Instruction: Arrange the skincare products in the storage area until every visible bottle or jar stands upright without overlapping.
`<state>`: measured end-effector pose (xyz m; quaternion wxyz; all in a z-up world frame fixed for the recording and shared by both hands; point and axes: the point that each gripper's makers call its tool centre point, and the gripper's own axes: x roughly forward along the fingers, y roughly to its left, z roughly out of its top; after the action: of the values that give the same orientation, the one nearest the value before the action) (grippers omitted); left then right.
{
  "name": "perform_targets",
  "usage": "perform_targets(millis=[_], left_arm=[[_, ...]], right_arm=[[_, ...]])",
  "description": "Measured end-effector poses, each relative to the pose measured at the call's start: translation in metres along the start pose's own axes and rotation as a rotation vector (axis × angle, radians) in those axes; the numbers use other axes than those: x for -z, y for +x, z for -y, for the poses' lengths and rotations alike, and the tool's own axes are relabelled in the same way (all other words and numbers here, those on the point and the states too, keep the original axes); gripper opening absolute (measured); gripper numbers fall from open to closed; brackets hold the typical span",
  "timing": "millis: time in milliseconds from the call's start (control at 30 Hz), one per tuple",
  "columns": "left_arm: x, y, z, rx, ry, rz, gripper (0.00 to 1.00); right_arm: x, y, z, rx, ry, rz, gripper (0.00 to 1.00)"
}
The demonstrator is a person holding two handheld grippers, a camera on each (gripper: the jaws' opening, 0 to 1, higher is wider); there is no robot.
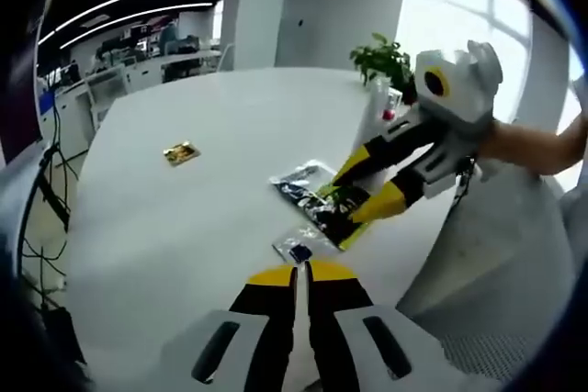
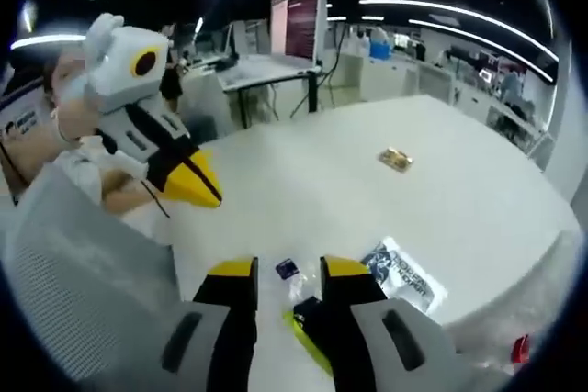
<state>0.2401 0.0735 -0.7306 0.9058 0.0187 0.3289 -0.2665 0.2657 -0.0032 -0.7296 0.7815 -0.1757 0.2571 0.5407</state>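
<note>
Yellow-tipped black jaws are seen on the right gripper (image 1: 367,192); a gold packet (image 1: 181,152) is spotted on the white table (image 1: 184,218).
</note>
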Motion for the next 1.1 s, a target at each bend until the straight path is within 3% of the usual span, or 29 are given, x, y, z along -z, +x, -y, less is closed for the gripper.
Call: perform_targets(millis=[267,667,900,1100], left_arm=[[-0.005,-0.006,0.006,-0.024,0.035,0.008,0.00],[-0.016,-0.013,0.014,-0.045,0.045,0.047,0.05],[-0.020,-0.018,0.016,-0.061,0.064,0.058,0.16],[-0.024,-0.021,0.019,-0.068,0.092,0.088,0.34]], right_arm=[[-0.001,-0.035,0.003,0.068,0.019,0.043,0.36],[0.003,-0.089,0.021,0.243,-0.003,0.071,0.54],[0.010,-0.106,0.029,0.300,0.027,0.080,0.67],[0.023,-0.121,0.041,0.362,0.072,0.066,0.80]])
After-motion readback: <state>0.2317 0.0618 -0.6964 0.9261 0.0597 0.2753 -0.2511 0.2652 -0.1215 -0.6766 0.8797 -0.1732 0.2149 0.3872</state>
